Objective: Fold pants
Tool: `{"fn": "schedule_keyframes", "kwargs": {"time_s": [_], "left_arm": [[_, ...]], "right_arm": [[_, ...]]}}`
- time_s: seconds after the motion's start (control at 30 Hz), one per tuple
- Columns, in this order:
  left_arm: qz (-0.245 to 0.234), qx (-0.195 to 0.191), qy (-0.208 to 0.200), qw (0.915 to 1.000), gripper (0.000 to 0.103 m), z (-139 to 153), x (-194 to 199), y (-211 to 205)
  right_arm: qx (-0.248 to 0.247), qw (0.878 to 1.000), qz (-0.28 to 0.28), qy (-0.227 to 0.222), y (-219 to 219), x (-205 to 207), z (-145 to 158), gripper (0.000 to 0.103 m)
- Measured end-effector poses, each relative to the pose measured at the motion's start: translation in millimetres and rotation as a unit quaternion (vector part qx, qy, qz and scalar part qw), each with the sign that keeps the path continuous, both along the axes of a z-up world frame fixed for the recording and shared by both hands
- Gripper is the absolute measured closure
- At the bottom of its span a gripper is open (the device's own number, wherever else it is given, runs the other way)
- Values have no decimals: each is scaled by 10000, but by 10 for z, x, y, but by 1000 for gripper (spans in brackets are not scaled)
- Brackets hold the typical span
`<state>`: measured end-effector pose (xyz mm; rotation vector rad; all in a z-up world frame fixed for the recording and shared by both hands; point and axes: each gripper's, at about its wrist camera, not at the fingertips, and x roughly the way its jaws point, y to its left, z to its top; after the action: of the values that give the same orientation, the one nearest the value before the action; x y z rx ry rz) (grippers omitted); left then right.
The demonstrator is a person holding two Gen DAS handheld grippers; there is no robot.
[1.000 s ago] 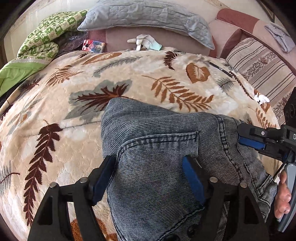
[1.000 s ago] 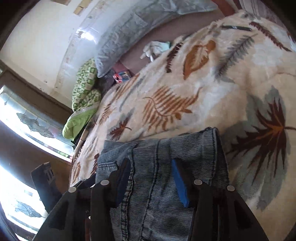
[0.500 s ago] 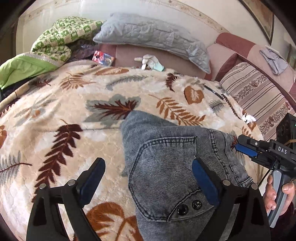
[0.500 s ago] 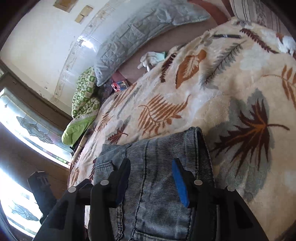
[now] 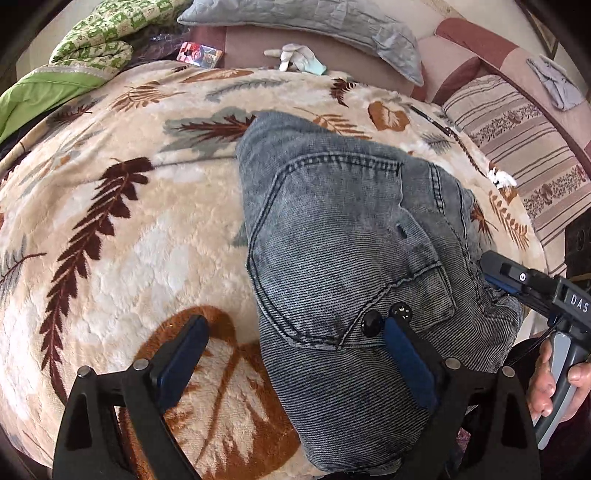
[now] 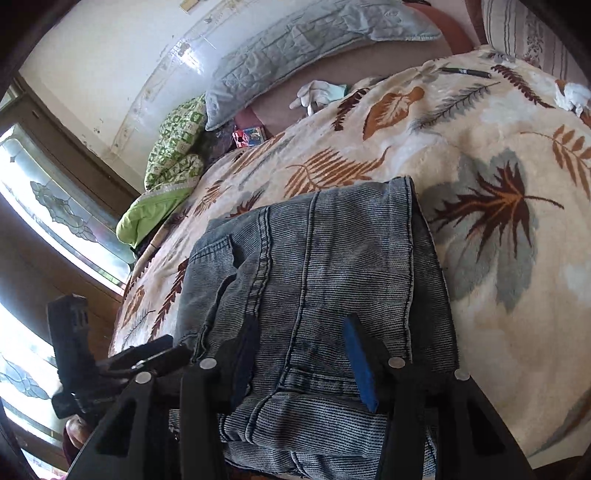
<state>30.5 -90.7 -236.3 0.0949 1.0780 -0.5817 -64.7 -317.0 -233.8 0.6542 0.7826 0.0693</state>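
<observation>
The grey-blue denim pants (image 5: 347,229) lie folded in a compact stack on the leaf-print blanket (image 5: 110,221), back pocket and two dark buttons up. My left gripper (image 5: 295,354) is open wide above the near left edge of the stack, its right finger over the denim, its left over the blanket, holding nothing. My right gripper (image 6: 299,354) is open over the waistband end of the pants (image 6: 314,280), holding nothing. It also shows in the left wrist view (image 5: 517,284) at the pants' right edge.
A grey pillow (image 5: 306,18), white gloves (image 5: 295,59) and a small colourful pack (image 5: 199,55) lie at the head of the bed. A green quilt (image 5: 74,62) is at far left, a striped cushion (image 5: 524,140) at right. A window (image 6: 55,221) is beside the bed.
My left gripper has opened wider and drawn back and left off the pants, which now lie free. The right gripper has stayed open, drawing back slightly.
</observation>
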Motion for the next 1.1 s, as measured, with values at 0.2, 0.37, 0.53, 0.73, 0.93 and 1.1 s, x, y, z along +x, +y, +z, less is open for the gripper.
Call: {"fn": "schedule_keyframes", "kwargs": {"time_s": [0.2, 0.37, 0.53, 0.73, 0.93, 1.1], "left_arm": [[-14, 59, -82, 9999, 1, -64, 9, -24], [-42, 60, -100, 9999, 0, -54, 31, -28], [103, -149, -366, 9992, 0, 140, 51, 95], [458, -458, -1105, 9918, 0, 501, 137, 335], [760, -662, -921, 9906, 0, 500, 308, 433], [822, -665, -1005, 9893, 0, 510, 277, 374]], "right_arm": [[611, 9981, -14, -115, -153, -28, -134, 52], [169, 9996, 64, -231, -34, -56, -94, 52], [-237, 9996, 112, -117, 43, -56, 48, 52], [-414, 9968, -331, -606, -237, -230, 430, 40], [-408, 9935, -824, -663, -666, -297, 566, 38], [78, 9944, -959, -440, -788, -256, 364, 38]]}}
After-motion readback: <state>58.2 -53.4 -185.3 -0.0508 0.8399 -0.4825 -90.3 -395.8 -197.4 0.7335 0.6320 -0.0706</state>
